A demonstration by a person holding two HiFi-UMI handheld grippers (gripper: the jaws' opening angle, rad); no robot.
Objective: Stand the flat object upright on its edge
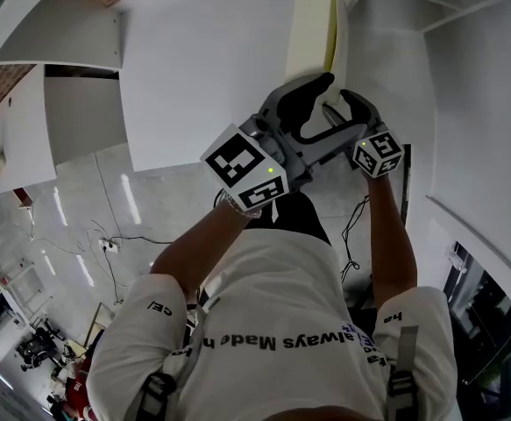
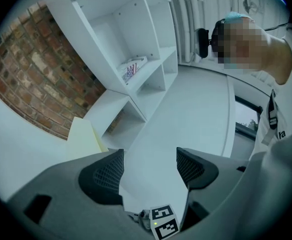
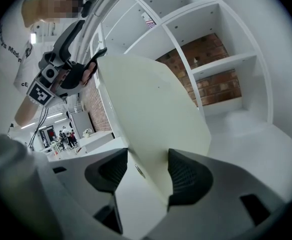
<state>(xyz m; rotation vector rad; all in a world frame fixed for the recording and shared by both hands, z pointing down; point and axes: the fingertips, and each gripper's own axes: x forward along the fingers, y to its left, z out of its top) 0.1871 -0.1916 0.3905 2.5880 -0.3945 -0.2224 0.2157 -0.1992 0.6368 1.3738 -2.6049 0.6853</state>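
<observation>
The flat object is a thick pale yellow board (image 3: 151, 104). It stands tilted on the white table, its lower end between my right gripper's (image 3: 143, 176) pads, which lie against both faces with no gap showing. In the head view the board (image 1: 312, 24) is a narrow strip ahead of both grippers. My left gripper (image 2: 151, 169) is open, with only bare table between its jaws and the board (image 2: 85, 134) off to its left. In the right gripper view the left gripper (image 3: 80, 69) is at the board's upper corner. In the head view the left gripper (image 1: 312, 103) and right gripper (image 1: 351, 112) are close together.
A white shelving unit (image 2: 135, 44) stands at the table's (image 2: 196, 109) far side, a small flag-printed item (image 2: 133, 69) in one cell. A brick wall (image 2: 30, 79) is behind it. Cables (image 1: 106, 244) lie on the floor. People (image 3: 65, 136) stand far off.
</observation>
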